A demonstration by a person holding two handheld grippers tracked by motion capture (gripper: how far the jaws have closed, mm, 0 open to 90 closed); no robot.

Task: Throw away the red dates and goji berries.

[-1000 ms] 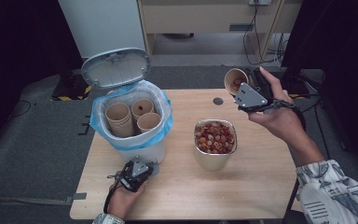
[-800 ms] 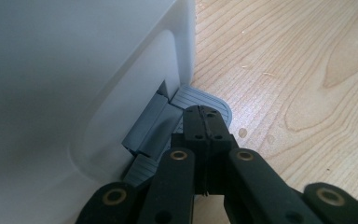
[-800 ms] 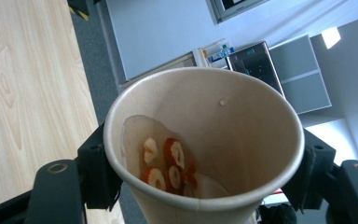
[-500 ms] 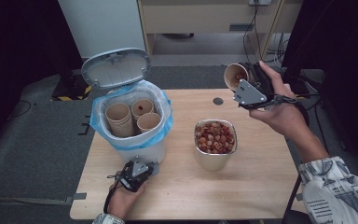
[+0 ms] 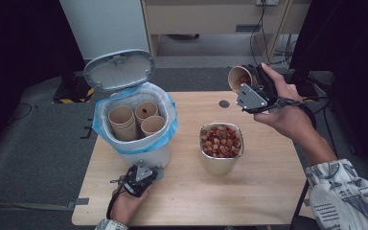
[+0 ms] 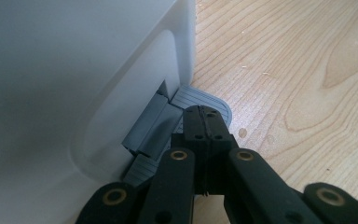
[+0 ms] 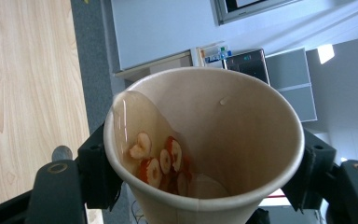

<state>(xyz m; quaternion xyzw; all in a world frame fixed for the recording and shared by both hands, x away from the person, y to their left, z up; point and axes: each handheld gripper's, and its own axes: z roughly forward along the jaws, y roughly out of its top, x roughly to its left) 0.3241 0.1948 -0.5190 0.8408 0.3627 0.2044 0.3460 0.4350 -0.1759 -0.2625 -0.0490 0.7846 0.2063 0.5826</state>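
While the grey lid (image 5: 119, 70) of the white pedal bin (image 5: 141, 152) stands open, its blue liner (image 5: 165, 135) holds three brown paper cups (image 5: 135, 119), and a steel pot (image 5: 220, 162) of red-and-cream dried fruit slices (image 5: 221, 141) sits mid-counter (image 5: 263, 191). The right tongs (image 5: 247, 82), raised past the counter's far edge in a lifted hand (image 5: 287, 115), clamp a tilted paper cup (image 7: 205, 144) containing liquid and several fruit slices (image 7: 161, 161). The left tongs (image 6: 205, 122), jaws pressed together and empty, rest low on the bin's grey pedal (image 6: 204, 97), hand (image 5: 127, 206) at the counter's near edge.
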